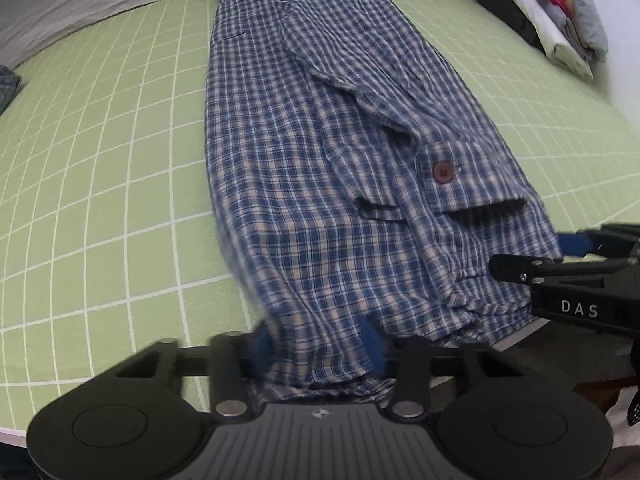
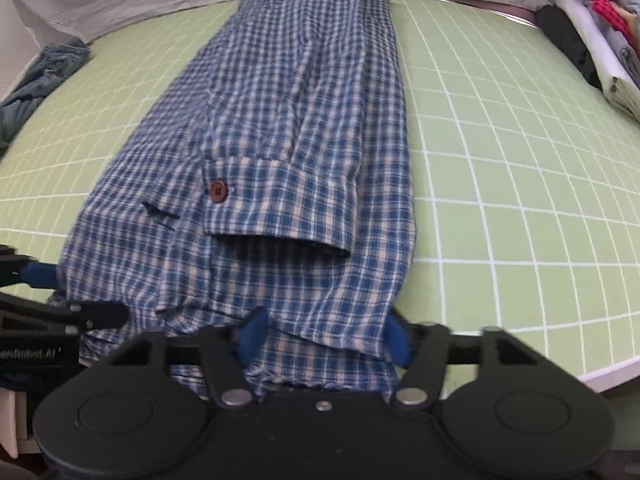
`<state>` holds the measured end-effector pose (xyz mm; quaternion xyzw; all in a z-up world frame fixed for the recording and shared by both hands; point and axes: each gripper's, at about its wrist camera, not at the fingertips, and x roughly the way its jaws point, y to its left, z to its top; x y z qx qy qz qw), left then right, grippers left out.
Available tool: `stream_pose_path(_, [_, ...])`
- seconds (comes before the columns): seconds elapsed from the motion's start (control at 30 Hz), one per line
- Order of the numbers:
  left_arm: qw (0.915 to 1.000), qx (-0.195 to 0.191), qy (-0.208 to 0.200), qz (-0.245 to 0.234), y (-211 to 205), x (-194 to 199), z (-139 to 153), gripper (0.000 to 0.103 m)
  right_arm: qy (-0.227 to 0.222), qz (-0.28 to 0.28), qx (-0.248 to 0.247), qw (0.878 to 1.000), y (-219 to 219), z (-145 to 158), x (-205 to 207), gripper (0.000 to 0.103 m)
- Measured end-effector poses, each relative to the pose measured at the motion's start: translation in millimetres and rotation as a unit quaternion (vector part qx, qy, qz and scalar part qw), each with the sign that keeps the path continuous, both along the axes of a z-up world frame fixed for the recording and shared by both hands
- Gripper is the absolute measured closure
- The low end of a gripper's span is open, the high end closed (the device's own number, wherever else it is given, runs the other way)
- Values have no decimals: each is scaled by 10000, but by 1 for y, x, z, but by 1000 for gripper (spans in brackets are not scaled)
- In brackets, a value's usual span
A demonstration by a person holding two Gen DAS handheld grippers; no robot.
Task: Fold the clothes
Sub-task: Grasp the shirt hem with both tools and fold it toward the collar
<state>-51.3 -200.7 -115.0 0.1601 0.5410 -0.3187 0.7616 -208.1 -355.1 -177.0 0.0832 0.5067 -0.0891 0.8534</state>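
Left wrist view: plaid shirt (image 1: 312, 152), folded into a long strip, lies on green grid mat (image 1: 100, 184) on the tabletop, collar far, hem near. Left gripper (image 1: 320, 350) at near hem, blue fingers (image 1: 374, 346) either side of bunched cloth; whether they clamp it, can't tell. Right gripper (image 1: 532, 256) at hem's right corner, "DAS" in white on its body.

Right wrist view: right gripper (image 2: 324, 338) w/ fingers (image 2: 396, 340) straddling the hem, grip unclear. Left gripper (image 2: 60, 292) shows partial text "enRobot.AI". Brown button (image 2: 218, 191) on the cuff. Clothes pile (image 2: 600, 32) far right; blue garment (image 2: 44, 76) far left.
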Motion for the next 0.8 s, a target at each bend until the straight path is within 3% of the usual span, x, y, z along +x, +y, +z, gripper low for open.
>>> stream_pose_path(0.03, [9999, -41, 65, 67, 0, 3, 0, 86, -8, 29, 22, 10000, -2, 1, 0, 63])
stream_pose_path(0.13, [9990, -215, 281, 278, 9, 12, 2, 95, -31, 88, 259, 9996, -11, 3, 2, 92])
stream_pose_path(0.17, [9980, -341, 365, 382, 11, 15, 5, 97, -72, 64, 401, 9991, -13, 3, 6, 96])
stream_pose_path(0.33, [9895, -1061, 489, 849, 24, 34, 34, 98, -644, -364, 1480, 9862, -52, 31, 1, 98])
stream_pose_path(0.4, [9853, -1305, 406, 1022, 28, 44, 50, 98, -871, -505, 1671, 9808, -62, 44, 1, 98])
stream_pose_path(0.6, [9672, -2074, 218, 1453, 28, 83, 90, 98, -1564, -674, 1715, 9703, -84, 79, 20, 98])
stream_pose_path(0.8, [9611, -2300, 62, 1525, 12, 112, 106, 98, -1964, -768, 1622, 9640, -98, 93, 61, 98])
